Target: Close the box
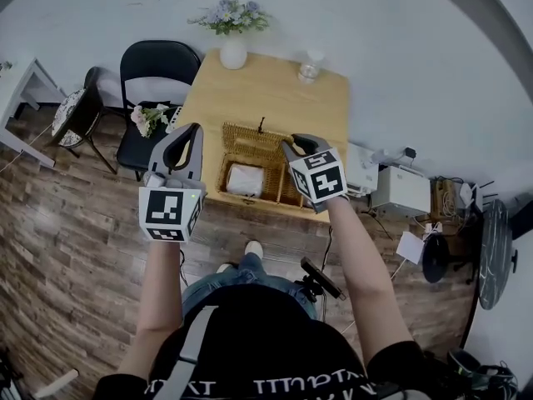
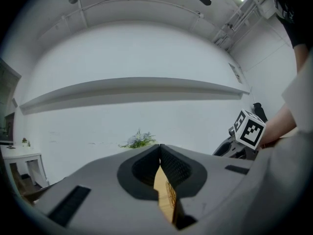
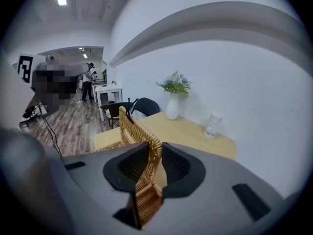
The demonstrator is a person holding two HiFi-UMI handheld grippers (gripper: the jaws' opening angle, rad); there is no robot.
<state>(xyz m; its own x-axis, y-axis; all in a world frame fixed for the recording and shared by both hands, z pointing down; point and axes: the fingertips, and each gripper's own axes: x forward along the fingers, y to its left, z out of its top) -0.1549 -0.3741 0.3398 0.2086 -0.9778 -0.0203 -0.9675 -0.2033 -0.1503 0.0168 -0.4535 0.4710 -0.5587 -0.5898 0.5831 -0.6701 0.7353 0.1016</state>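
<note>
An open wicker box (image 1: 226,176) sits at the near edge of the wooden table (image 1: 266,94), with a white packet (image 1: 245,179) inside. Its lid (image 1: 252,137) stands up at the back. My right gripper (image 1: 291,145) is at the lid's right corner. In the right gripper view the woven lid edge (image 3: 138,131) runs between the jaws, and the right gripper (image 3: 155,150) is shut on it. My left gripper (image 1: 192,130) hovers off the table's left side, apart from the box. In the left gripper view the left gripper (image 2: 159,148) has its tips together and holds nothing.
At the table's back stand a white vase of flowers (image 1: 232,50) and a glass jar (image 1: 309,68). Left of the table, a black chair (image 1: 156,72) carries a bouquet (image 1: 147,117). White boxes (image 1: 400,190) lie on the floor to the right.
</note>
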